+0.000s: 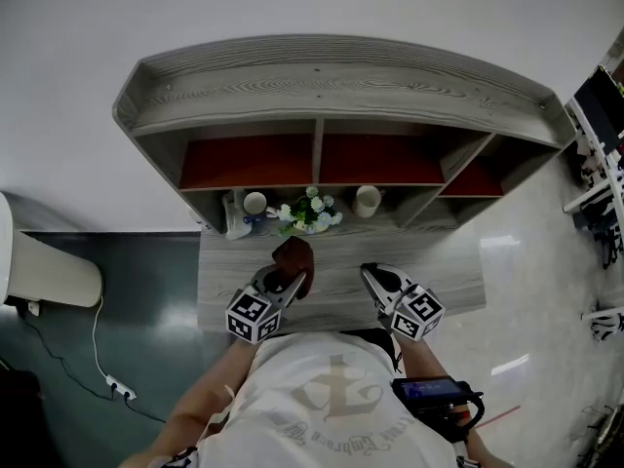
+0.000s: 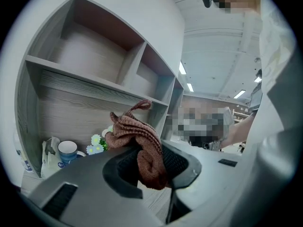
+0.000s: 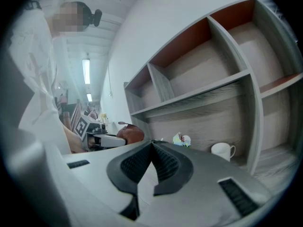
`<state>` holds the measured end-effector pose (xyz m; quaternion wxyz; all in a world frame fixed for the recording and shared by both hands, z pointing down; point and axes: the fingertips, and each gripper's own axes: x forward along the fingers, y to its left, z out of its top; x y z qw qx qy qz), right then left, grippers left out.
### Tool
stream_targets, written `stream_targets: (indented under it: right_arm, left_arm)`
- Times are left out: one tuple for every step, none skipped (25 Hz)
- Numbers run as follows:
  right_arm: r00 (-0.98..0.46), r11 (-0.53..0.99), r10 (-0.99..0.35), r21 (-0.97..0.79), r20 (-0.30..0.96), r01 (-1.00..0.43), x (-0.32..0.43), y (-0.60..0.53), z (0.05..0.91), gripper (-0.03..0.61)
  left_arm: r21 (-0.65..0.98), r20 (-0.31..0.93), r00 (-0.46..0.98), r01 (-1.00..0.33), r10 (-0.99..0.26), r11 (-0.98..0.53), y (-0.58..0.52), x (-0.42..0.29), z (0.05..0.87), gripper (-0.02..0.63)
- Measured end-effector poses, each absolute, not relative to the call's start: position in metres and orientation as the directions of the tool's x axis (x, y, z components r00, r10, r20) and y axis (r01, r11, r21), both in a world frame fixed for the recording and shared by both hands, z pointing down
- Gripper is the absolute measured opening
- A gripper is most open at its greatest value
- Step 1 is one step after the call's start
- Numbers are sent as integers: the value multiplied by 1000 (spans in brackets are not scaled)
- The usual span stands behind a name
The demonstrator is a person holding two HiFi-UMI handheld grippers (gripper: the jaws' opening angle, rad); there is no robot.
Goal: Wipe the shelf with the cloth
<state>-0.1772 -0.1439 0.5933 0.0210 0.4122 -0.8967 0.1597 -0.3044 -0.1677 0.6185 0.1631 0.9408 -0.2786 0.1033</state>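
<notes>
White-shirted torso (image 1: 331, 398) fills the bottom of the head view, forearms reaching out over a grey wood bench (image 1: 448, 286). Left gripper (image 1: 291, 283) is clamped on a brown cloth (image 1: 292, 255), which bunches up past its tips, just in front of a small flower bunch (image 1: 310, 213). Right gripper (image 1: 375, 279) is beside it over the bench, apart from the cloth. Behind them stands the shelf (image 1: 341, 76), curved top, red-backed compartments. Left mug (image 1: 255, 203) and right mug (image 1: 368, 201) sit either side of the flowers at the shelf's base, with a white packet (image 1: 232, 218) left of the left mug.

Left gripper view: jaws pinch the cloth mid-fold, one lump hanging below the pads and a loop sticking up above. Can't tell if the cloth touches the bench. Left mug, packet and flowers show behind, under the lowest shelf board.

Right gripper view: jaws closed tip to tip, nothing between them. Right mug stands at the right against the shelf back, flowers near centre. Left gripper with the cloth shows at the far left.
</notes>
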Motion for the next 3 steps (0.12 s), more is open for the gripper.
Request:
stream_targets:
  right_arm:
    - [-660, 610, -732, -268, 169, -745, -178, -145, 593, 3]
    - [-661, 611, -731, -267, 169, -745, -179, -145, 593, 3]
    - [-662, 613, -730, -266, 169, -744, -180, -146, 593, 3]
  left_arm:
    - [250, 286, 824, -557, -489, -792, -167, -305, 619, 101]
    - [251, 287, 825, -556, -487, -792, -167, -305, 620, 101]
    - [252, 288, 825, -555, -486, -793, -167, -305, 620, 101]
